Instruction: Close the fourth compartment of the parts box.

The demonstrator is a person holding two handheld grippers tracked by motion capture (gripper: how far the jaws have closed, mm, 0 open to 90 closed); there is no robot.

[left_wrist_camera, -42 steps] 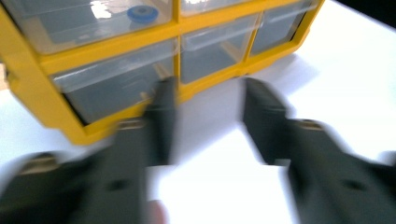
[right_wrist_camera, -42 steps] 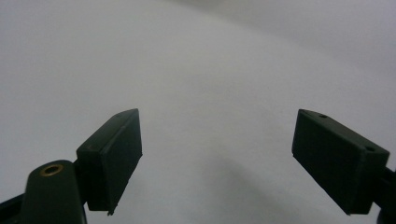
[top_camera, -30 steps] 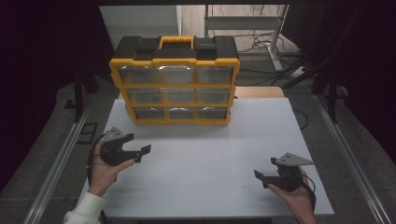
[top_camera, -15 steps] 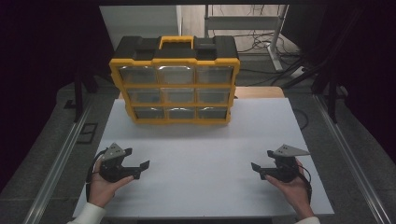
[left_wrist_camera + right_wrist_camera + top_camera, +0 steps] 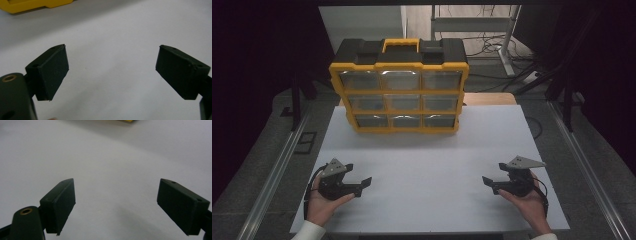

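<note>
Drawer organizer [image 5: 399, 87] upright, well ahead of both grippers, between their lines.
High view: left gripper [image 5: 363, 182] and right gripper [image 5: 488, 181] low over white table [image 5: 427, 165], empty. Left gripper view: jaws wide apart, organizer's yellow base ahead-left. Right gripper view: jaws wide apart, bare table between.

No legible txt, labels or nos. anywhere.

One yellow-black drawer organizer [image 5: 399, 85] standing on table [image 5: 427, 165], showing nine clear drawers; two grippers: left gripper [image 5: 364, 183], right gripper [image 5: 488, 181].
</note>
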